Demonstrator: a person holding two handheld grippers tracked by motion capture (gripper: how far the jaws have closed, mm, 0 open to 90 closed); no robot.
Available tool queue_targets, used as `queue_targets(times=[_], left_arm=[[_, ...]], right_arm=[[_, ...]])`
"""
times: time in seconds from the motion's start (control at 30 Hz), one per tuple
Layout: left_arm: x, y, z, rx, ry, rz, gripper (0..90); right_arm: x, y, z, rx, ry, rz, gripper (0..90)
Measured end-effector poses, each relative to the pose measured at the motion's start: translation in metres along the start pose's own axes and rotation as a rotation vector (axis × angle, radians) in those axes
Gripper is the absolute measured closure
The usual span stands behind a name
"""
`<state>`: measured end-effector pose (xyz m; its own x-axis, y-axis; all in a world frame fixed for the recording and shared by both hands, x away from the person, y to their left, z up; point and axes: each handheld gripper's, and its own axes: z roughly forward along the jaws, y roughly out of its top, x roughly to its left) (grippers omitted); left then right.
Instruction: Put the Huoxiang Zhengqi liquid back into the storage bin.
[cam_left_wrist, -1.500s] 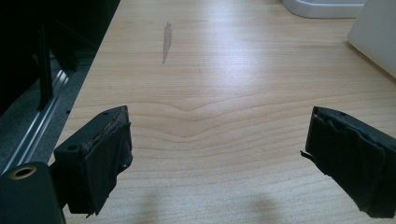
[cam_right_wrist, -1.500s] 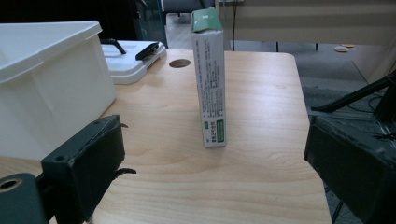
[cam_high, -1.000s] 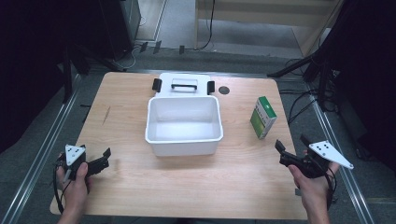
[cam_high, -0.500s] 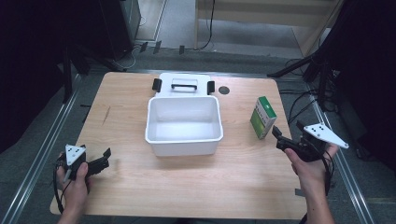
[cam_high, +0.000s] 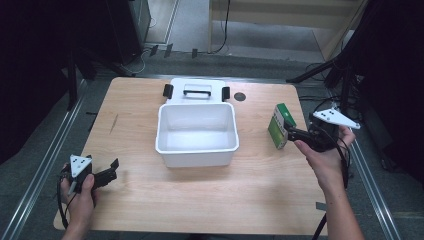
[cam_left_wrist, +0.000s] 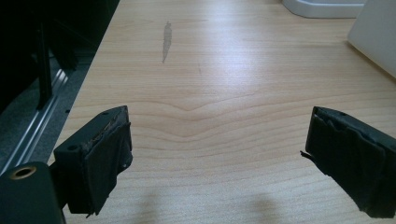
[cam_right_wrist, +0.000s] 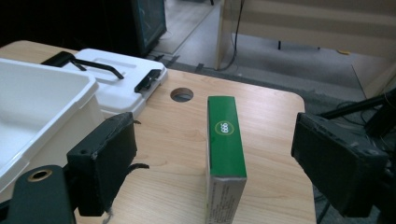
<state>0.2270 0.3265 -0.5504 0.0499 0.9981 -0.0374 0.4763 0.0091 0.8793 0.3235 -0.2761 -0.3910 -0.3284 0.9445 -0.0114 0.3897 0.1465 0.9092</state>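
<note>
A green box (cam_high: 281, 126) stands upright on the table (cam_high: 260, 200), right of a white tub (cam_high: 196, 134) whose lid (cam_high: 196, 91) lies just beyond it. The right hand-held gripper (cam_right_wrist: 219, 163) is released, its jaws spread either side of the box without touching. The left hand-held gripper (cam_left_wrist: 219, 158) sits at the near left corner, released over bare wood

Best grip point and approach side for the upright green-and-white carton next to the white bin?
Probably the two broad side faces of the upright green-and-white carton, at mid height, coming in level from the table's right edge. It stands on end, tall and thin, with a narrow edge facing the open right gripper, whose jaws already straddle it. The white plastic bin on its far side leaves a gap.
</note>
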Motion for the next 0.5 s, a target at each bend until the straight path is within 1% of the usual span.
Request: queue_targets(times=[0.03, 0.07, 0.1, 0.13, 0.2, 0.23, 0.27, 0.3, 0.33, 0.4, 0.43, 0.47, 0.5], left_arm=[[0.000, 0.000, 0.000, 0.000, 0.000, 0.000, 7.3], [0.000, 0.000, 0.000, 0.001, 0.000, 0.000, 7.3], [0.000, 0.000, 0.000, -0.002, 0.000, -0.003, 7.3], [0.000, 0.000, 0.000, 0.000, -0.001, 0.002, 7.3], [0.000, 0.000, 0.000, 0.001, -0.001, 0.003, 7.3], [0.000, 0.000, 0.000, 0.001, -0.001, 0.003, 7.3], [0.000, 0.000, 0.000, 0.000, -0.001, 0.002, 7.3], [0.000, 0.000, 0.000, 0.000, -0.001, 0.002, 7.3], [0.000, 0.000, 0.000, 0.000, -0.001, 0.002, 7.3], [0.000, 0.000, 0.000, 0.000, -0.002, 0.001, 7.3], [0.000, 0.000, 0.000, 0.000, -0.002, 0.001, 7.3], [0.000, 0.000, 0.000, 0.000, -0.001, 0.001, 7.3], [0.000, 0.000, 0.000, 0.000, -0.001, 0.001, 7.3]], right_arm=[[0.000, 0.003, 0.003, 0.013, -0.011, 0.000, 14.5], [0.000, 0.003, 0.003, 0.013, -0.011, 0.000, 14.5], [-0.001, 0.011, 0.010, 0.065, -0.041, 0.008, 16.3], [-0.002, 0.014, 0.013, 0.092, -0.062, 0.016, 17.5], [-0.003, 0.020, 0.018, 0.138, -0.058, 0.025, 17.1], [-0.003, 0.020, 0.018, 0.138, -0.058, 0.025, 17.1], [-0.004, 0.028, 0.025, 0.220, -0.074, 0.025, 17.9], [-0.004, 0.030, 0.028, 0.249, -0.074, 0.027, 17.9], [-0.005, 0.034, 0.032, 0.290, -0.074, 0.031, 18.4], [-0.006, 0.040, 0.036, 0.321, -0.087, 0.029, 19.8], [-0.006, 0.040, 0.036, 0.321, -0.087, 0.029, 19.8], [-0.005, 0.047, 0.040, 0.342, -0.124, 0.017, 23.8], [-0.005, 0.049, 0.042, 0.351, -0.133, 0.019, 23.5]])
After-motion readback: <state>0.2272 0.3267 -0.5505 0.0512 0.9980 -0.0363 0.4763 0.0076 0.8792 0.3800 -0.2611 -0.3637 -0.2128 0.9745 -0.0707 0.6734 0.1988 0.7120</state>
